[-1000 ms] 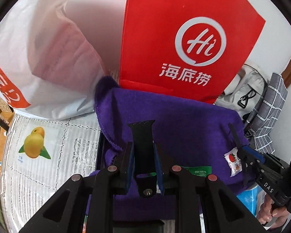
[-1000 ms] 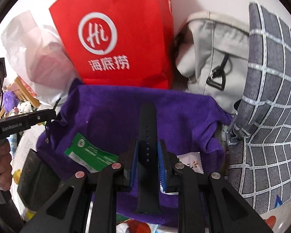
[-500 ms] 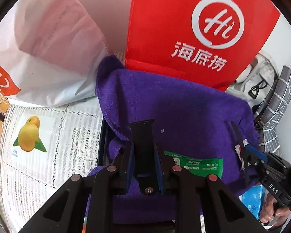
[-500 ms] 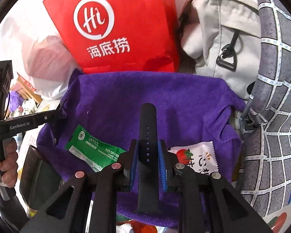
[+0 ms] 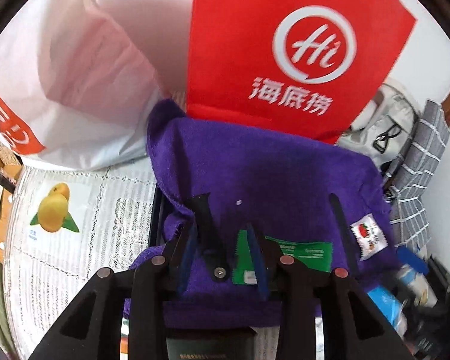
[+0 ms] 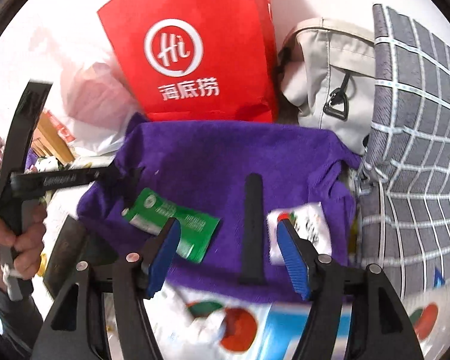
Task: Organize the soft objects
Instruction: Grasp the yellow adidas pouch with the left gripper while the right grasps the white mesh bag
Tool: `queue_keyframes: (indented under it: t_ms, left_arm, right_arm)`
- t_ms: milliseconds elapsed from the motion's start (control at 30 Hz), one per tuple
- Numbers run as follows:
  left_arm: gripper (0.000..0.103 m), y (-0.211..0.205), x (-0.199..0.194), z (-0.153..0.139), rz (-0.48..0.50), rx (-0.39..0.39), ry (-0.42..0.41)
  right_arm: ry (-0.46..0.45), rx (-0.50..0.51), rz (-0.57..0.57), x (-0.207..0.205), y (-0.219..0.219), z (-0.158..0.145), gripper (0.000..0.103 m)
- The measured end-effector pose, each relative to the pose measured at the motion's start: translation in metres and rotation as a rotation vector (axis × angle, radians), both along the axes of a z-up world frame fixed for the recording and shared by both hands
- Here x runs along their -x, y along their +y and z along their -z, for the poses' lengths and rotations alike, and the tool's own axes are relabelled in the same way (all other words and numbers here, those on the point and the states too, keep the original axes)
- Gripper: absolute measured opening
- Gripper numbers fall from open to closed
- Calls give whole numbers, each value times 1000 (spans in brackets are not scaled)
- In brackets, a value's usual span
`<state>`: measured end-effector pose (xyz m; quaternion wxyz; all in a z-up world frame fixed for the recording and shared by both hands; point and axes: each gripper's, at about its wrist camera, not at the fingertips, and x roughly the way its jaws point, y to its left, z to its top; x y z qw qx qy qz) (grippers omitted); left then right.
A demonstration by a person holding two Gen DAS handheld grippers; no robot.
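Both my cameras sit close above the purple towel (image 5: pixel 270 177), looking steeply down and forward along my tongs. My left view comes in from the towel's left side and faces the red bag (image 5: pixel 285 45) standing just behind the towel. My right view looks from the towel's right side at the same towel (image 6: pixel 225 156) and red bag (image 6: pixel 195 60). Both views share the green packet (image 5: pixel 297 252) (image 6: pixel 180 225) lying on the towel.

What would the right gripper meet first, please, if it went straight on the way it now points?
Probably the black watch strap, which lies between the opening jaws of the right gripper; the pads no longer touch it. The purple towel is right beneath it. Depth is hard to judge.
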<state>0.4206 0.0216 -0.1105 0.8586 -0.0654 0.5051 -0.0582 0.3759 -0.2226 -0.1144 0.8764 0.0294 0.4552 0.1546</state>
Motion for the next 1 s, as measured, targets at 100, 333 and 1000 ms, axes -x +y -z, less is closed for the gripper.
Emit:
queue_keyframes:
  t_ms: [100, 333, 1000]
  left_arm:
    - [44, -4, 10, -14, 4, 1, -31]
    - [52, -10, 64, -52, 46, 47, -111]
    - [52, 60, 225, 6, -78, 132, -2]
  right_arm:
    - [-10, 12, -18, 30, 4, -6, 66]
    - [-3, -20, -59, 115, 6, -10, 63]
    - [-9, -6, -28, 174, 20, 19, 4]
